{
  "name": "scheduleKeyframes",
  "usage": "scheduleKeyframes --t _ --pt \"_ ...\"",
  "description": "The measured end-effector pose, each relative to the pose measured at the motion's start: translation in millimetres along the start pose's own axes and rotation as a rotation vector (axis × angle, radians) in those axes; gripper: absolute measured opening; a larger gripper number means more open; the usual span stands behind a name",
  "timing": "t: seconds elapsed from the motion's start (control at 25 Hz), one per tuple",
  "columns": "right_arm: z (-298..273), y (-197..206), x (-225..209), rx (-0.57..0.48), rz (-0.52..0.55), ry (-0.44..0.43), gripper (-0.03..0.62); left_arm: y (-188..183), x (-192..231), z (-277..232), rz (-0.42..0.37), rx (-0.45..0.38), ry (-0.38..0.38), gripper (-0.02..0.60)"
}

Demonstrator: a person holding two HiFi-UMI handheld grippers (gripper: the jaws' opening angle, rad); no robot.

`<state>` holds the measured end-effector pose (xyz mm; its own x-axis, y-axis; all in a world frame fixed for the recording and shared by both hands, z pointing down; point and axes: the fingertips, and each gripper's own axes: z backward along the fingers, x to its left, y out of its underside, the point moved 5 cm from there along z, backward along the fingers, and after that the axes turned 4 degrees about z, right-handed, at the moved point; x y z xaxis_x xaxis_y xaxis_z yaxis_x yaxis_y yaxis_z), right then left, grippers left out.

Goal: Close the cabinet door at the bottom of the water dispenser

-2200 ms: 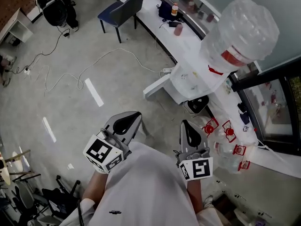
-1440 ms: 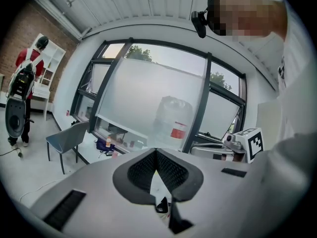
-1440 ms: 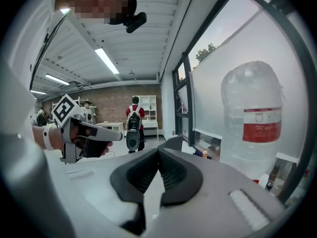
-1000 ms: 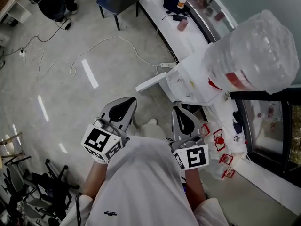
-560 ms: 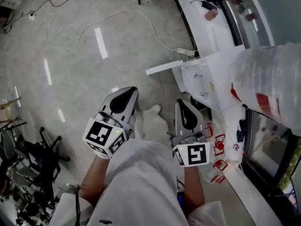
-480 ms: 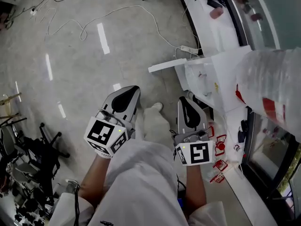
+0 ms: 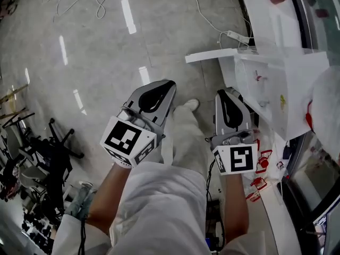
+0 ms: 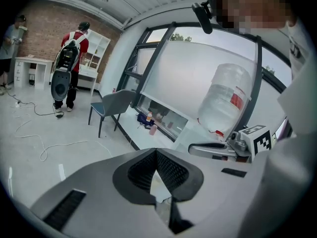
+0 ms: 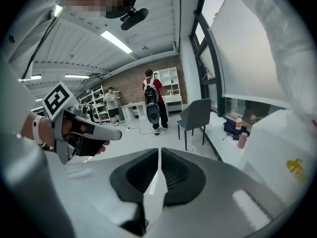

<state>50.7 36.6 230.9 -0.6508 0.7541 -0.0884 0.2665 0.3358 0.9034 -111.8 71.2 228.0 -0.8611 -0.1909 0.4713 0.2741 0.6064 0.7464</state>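
While my left tongs (image 7: 166,85) and right tongs (image 7: 225,92) are both pressed together on nothing, the cabinet door (image 7: 217,55) stands swung open.
Both tongs point out side by side over my legs and the grey floor (image 7: 95,62), apart from each other. Ahead of the right tongs and clear of them, the white door juts leftward from the water dispenser (image 7: 291,84), whose big water bottle (image 7: 326,116) shows at the right edge.

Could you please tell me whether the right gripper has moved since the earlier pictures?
Yes. In the head view the right gripper has moved closer to the open cabinet door.
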Motion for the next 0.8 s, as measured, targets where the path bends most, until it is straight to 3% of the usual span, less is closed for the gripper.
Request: scheduleKeyframes --t 0.16,0.44,0.8 --pt "-25.9 33.9 0.4 0.041 -0.003 0.001 0.052 24.6 23.5 -16.7 0.002 0.036 0.003 0.003" --pt "-59.8 73.5 -1.0 0.083 -0.007 0.026 0.077 57.9 53.0 -35.8 0.002 0.098 0.041 0.003" --pt "-100.9 126.0 -1.1 0.129 -0.049 0.023 0.094 93.4 85.2 -56.6 -0.021 0.141 0.025 0.003"
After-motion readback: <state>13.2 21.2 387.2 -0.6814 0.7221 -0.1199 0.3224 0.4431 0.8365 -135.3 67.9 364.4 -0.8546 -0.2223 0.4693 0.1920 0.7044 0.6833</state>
